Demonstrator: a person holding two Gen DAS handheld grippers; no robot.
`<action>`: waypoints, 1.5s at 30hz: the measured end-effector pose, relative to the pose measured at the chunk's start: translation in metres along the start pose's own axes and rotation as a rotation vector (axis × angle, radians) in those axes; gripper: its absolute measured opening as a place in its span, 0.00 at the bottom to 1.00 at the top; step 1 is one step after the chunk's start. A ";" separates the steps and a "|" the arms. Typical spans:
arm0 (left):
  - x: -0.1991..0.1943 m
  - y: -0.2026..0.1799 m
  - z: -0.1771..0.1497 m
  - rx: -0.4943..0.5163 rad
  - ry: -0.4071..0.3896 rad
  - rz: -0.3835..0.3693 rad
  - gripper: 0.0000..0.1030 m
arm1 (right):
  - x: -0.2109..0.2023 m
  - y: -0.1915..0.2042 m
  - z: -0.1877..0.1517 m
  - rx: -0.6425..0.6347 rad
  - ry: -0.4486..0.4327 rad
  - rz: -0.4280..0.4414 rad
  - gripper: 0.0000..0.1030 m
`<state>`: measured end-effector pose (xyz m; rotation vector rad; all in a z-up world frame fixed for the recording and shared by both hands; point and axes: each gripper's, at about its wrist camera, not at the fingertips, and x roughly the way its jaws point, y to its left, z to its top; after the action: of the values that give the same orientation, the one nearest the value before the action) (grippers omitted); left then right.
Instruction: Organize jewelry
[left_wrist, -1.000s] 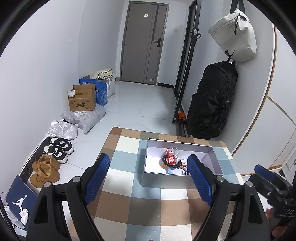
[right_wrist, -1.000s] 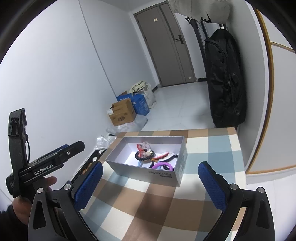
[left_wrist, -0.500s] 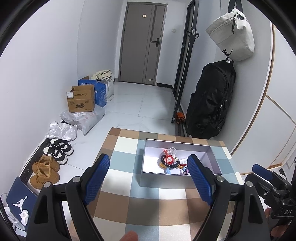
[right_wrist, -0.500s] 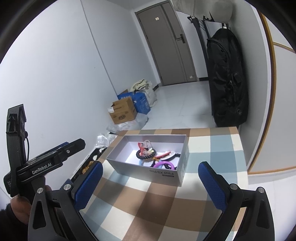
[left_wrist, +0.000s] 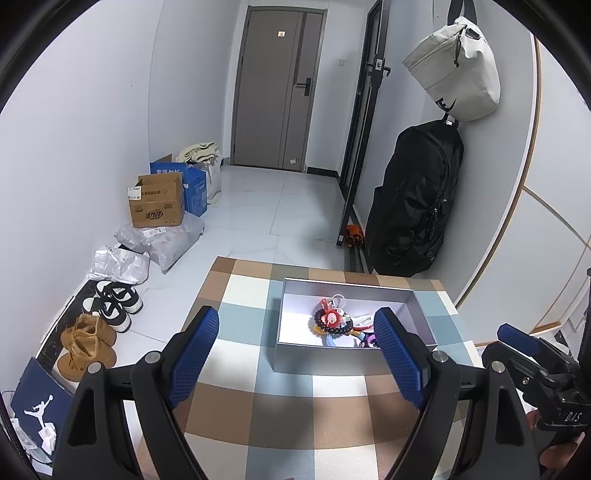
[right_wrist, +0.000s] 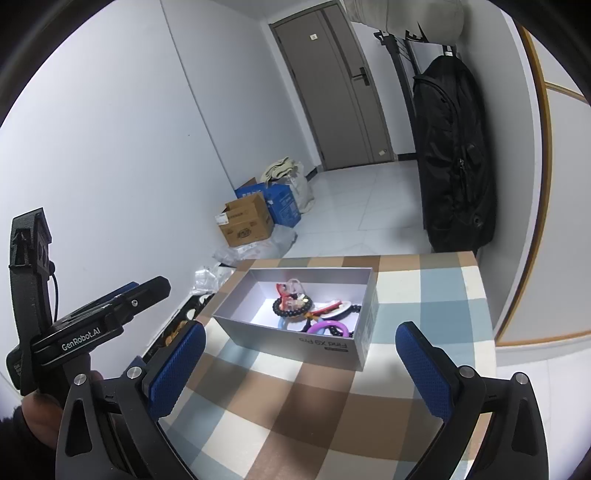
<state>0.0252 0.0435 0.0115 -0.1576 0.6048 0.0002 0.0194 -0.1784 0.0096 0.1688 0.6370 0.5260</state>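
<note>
A grey cardboard box (left_wrist: 347, 359) stands on the checked tablecloth (left_wrist: 243, 332) and holds a pile of jewelry (left_wrist: 332, 322): a dark bead bracelet, a red flower piece, purple and blue rings. The box (right_wrist: 332, 347) and the jewelry (right_wrist: 310, 310) also show in the right wrist view. My left gripper (left_wrist: 295, 354) is open and empty, above the cloth just short of the box. My right gripper (right_wrist: 299, 365) is open and empty, held back from the box's near corner. The right gripper's side shows in the left wrist view (left_wrist: 532, 354), and the left gripper's in the right wrist view (right_wrist: 107, 317).
The table's far edge drops to a white tiled floor. Shoes (left_wrist: 110, 306), cardboard boxes (left_wrist: 157, 203) and plastic bags (left_wrist: 162, 240) lie on the floor at left. A black backpack (left_wrist: 417, 199) and a white bag (left_wrist: 458, 70) hang on the right wall.
Both grippers have drawn back and up a little, so the box sits slightly farther away in both views. Both stay open and empty.
</note>
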 end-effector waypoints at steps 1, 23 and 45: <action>0.000 0.000 0.000 0.000 0.000 0.000 0.80 | 0.000 0.000 0.000 0.001 -0.001 0.001 1.00; 0.004 -0.002 -0.002 0.003 0.021 -0.016 0.80 | 0.002 -0.002 0.000 0.008 0.004 -0.004 1.00; 0.001 -0.004 -0.002 0.010 0.006 -0.018 0.80 | 0.002 -0.001 0.000 0.011 0.009 -0.005 1.00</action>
<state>0.0252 0.0394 0.0102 -0.1533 0.6093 -0.0204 0.0213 -0.1782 0.0077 0.1747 0.6487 0.5186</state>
